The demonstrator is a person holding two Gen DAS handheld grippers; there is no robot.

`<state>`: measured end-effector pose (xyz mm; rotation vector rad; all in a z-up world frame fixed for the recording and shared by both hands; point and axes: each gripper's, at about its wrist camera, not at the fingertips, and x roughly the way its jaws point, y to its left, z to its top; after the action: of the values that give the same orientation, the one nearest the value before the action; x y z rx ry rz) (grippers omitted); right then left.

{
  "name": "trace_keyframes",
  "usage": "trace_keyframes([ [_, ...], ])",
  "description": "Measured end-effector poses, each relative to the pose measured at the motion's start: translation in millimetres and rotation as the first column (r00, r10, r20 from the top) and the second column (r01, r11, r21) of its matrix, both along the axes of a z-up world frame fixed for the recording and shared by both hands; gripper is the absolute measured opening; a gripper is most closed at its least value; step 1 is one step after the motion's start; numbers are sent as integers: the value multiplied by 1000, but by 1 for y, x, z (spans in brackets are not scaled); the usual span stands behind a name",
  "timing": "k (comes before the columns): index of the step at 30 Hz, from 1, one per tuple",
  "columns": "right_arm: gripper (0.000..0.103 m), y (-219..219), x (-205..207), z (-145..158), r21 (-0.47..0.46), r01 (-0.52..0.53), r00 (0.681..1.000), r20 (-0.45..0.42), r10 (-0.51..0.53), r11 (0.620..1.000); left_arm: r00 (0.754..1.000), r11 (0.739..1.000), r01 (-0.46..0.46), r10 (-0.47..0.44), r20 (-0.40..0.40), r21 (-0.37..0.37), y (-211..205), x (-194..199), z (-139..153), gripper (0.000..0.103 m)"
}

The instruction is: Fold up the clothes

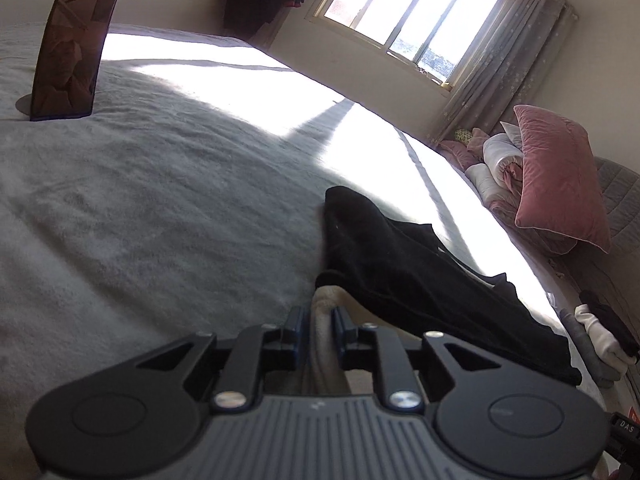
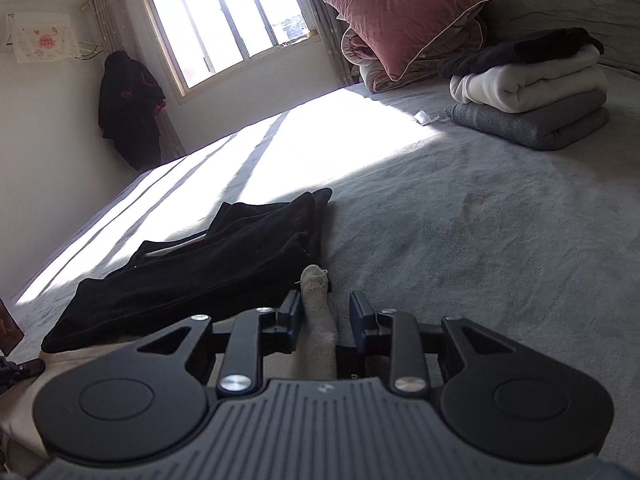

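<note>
Left hand-held gripper [image 1: 320, 320] low over grey bed [image 1: 160, 208], jaws parted, cream fabric [image 1: 322, 344] between them. Black garment [image 1: 420, 280] lies just right. Phone [image 1: 72, 44] upright far left. Pink pillow [image 1: 560, 176] beneath window [image 1: 408, 16].

We see our left gripper [image 1: 320, 316] as a matt black plastic tool: a ribbed dark grey central housing carrying a tiny pale mark, flanked by two broad rounded black lobes, each with a shallow circular disc pressed into it. Two black link arms run forward from shiny silver round-headed screws, smaller silver screws sit farther out on wedge-shaped brackets with triangular cut-outs, and the short fingers end in dark blue pads. At its lower right edge a small black part bears white letters. Our right gripper [image 2: 326, 308] is built the same, ribbed grey housing, twin disc lobes, silver screws and blue-black finger pads
</note>
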<state>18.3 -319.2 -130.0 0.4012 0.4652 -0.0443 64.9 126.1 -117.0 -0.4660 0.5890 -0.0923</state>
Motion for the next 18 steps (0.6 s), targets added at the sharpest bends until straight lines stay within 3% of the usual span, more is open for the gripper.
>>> trace_keyframes([
  [2,43,-1,-6,8,-18,-19,1000,5,20,1000,1000,1000,5,-5,9,18,3,-6,13,43],
  [6,49,-1,-25,34,-88,-99,994,30,102,991,992,990,104,-110,63,99,2,-17,48,44],
  [8,51,0,-35,47,-121,-149,987,44,156,981,978,973,181,-194,82,140,-1,-23,62,46],
  [10,51,2,-44,56,-146,-221,973,38,228,964,949,936,286,-306,73,204,-9,-30,71,51],
  [12,51,7,-51,62,-187,-289,954,19,298,939,906,870,392,-421,37,299,-19,-39,76,52],
  [14,51,14,-58,66,-245,-368,926,-15,376,897,861,785,467,-509,-6,407,-28,-51,76,52],
  [18,51,26,-65,63,-339,-482,873,-106,476,808,739,570,606,-662,-128,555,-40,-76,63,51],
])
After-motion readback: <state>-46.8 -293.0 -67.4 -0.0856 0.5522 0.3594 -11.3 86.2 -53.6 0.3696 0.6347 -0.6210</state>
